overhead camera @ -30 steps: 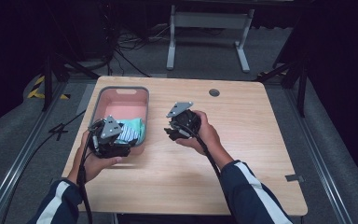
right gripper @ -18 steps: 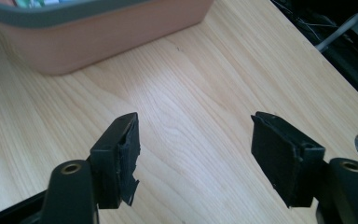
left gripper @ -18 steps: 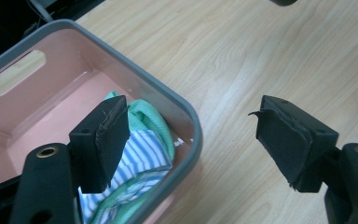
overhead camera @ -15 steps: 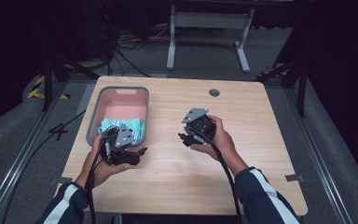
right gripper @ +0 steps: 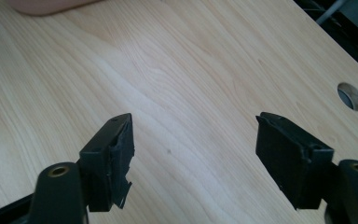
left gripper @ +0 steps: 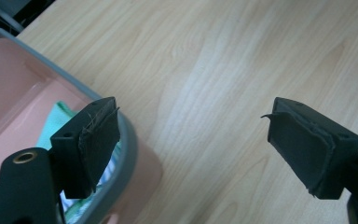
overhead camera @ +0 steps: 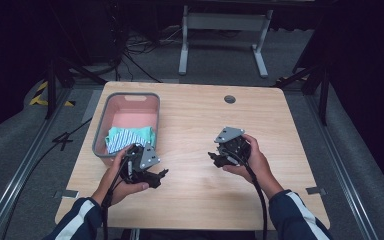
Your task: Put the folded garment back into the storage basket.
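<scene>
Two grippers hang over the wooden table (overhead camera: 195,125), both with jaws spread on nothing, having just been opening. The left gripper (overhead camera: 161,175) sits just beside the grey-rimmed pink tub (overhead camera: 130,98); a folded teal-and-white striped cloth (overhead camera: 128,136) lies inside. The right gripper (overhead camera: 213,158) is well apart. No writing is legible.

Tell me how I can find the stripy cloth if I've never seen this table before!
Start at the wooden table and look toward its left side, where a grey bin with a pink inside sits. The folded cloth lies in the bin's near end, just ahead of the left gripper. It is the one soft thing there, mint green with white stripes.
</scene>
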Demonstrator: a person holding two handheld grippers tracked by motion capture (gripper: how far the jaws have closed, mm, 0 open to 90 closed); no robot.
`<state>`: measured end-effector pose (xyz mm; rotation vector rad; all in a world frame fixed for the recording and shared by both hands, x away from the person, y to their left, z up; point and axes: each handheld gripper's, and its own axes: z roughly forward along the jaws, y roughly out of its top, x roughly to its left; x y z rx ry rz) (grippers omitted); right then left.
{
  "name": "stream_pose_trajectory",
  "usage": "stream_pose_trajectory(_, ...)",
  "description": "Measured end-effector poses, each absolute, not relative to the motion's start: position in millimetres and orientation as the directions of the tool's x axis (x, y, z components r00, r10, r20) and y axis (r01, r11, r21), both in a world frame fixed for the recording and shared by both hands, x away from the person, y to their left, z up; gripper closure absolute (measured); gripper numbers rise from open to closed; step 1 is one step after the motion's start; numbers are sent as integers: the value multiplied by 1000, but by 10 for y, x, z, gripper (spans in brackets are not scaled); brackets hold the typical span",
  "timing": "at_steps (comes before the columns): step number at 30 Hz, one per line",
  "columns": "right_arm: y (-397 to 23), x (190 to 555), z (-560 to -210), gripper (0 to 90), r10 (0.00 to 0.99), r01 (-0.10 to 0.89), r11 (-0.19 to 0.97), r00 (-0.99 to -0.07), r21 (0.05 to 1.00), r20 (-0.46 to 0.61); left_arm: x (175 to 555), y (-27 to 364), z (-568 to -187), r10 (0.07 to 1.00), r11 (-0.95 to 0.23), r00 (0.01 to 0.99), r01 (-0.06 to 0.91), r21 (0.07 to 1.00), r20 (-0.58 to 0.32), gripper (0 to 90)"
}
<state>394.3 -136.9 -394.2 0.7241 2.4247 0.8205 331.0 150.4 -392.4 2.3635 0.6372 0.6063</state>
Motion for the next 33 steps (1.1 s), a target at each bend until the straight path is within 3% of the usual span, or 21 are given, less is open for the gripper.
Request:
stream_pose_trajectory(6, -1610, 3819, -4062, 264, 640, 350, 670, -719, 654, -271, 3202, 1373, -4062, 528, -738, 793, 250, 627, 304, 177)
stream_pose_trajectory(16, -2085, 3589, -4285, 255, 696, 381, 608, -678, 696, -237, 3138, 1304, -4215, 508, -733, 816, 243, 635, 274, 204)
stream_pose_trajectory(33, -2899, 3195, -4750, 242, 767, 483, 522, -627, 703, -139, 3145, 1459, -4639, 530, -691, 840, 345, 636, 119, 175)
